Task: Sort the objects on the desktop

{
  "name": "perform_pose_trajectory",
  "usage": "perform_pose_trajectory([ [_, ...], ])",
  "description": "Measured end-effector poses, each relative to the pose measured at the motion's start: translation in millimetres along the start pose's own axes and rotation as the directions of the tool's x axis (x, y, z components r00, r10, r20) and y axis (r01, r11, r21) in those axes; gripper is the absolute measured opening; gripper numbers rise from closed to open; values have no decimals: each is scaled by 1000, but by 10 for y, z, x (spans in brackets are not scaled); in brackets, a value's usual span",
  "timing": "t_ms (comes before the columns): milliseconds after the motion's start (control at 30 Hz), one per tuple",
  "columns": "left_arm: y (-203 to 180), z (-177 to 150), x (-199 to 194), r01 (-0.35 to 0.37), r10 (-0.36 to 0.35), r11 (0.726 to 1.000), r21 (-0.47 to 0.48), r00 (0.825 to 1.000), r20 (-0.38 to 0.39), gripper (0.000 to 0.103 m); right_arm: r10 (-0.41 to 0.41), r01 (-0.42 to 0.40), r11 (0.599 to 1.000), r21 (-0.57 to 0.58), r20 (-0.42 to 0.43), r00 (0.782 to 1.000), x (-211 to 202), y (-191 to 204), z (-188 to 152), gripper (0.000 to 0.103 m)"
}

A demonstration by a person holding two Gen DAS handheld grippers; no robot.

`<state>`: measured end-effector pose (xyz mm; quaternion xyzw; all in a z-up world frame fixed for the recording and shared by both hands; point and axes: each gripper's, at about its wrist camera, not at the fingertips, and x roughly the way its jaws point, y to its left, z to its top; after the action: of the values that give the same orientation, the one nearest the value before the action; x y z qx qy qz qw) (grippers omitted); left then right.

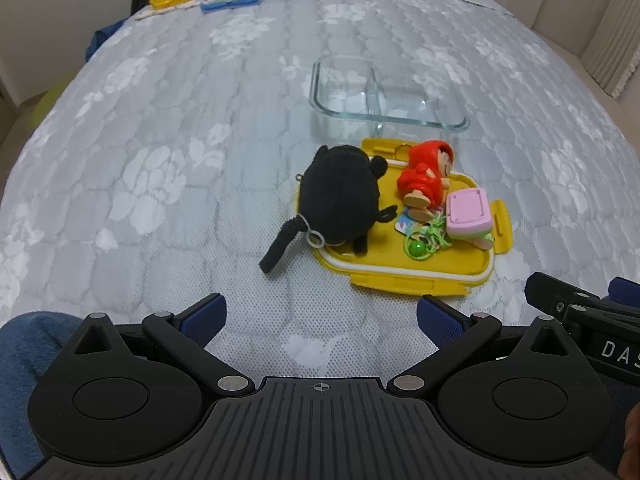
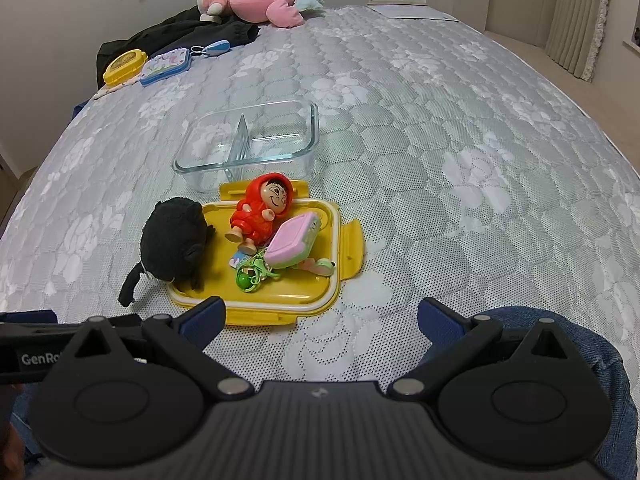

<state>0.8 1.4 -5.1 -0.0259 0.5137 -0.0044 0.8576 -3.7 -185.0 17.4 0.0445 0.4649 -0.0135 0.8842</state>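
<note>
Just ahead of the left gripper (image 1: 320, 316), its jaws spread wide and holding nothing, a yellow lid (image 1: 440, 264) lies flat, carrying a black plush cat (image 1: 340, 196), a red-hooded doll (image 1: 426, 178), a pink toy case (image 1: 468, 210) and a green keychain (image 1: 418, 246). Beyond the lid sits a divided glass container (image 1: 320, 92), both compartments bare. The right gripper (image 2: 320, 316) is likewise spread wide and holding nothing, the lid just ahead to its left.

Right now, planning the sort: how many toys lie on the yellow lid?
4: black plush cat at left, red hooded doll behind, pink toy case at right, green keychain in front. Smaller ones may hide.
</note>
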Motion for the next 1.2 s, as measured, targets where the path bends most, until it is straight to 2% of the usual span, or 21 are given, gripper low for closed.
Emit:
perform_pose_trajectory([
  [1200,17,50,355,9,-9,1000,5,997,-72,103,-24,24,1000,-6,-69,997,328,-21,20,103],
])
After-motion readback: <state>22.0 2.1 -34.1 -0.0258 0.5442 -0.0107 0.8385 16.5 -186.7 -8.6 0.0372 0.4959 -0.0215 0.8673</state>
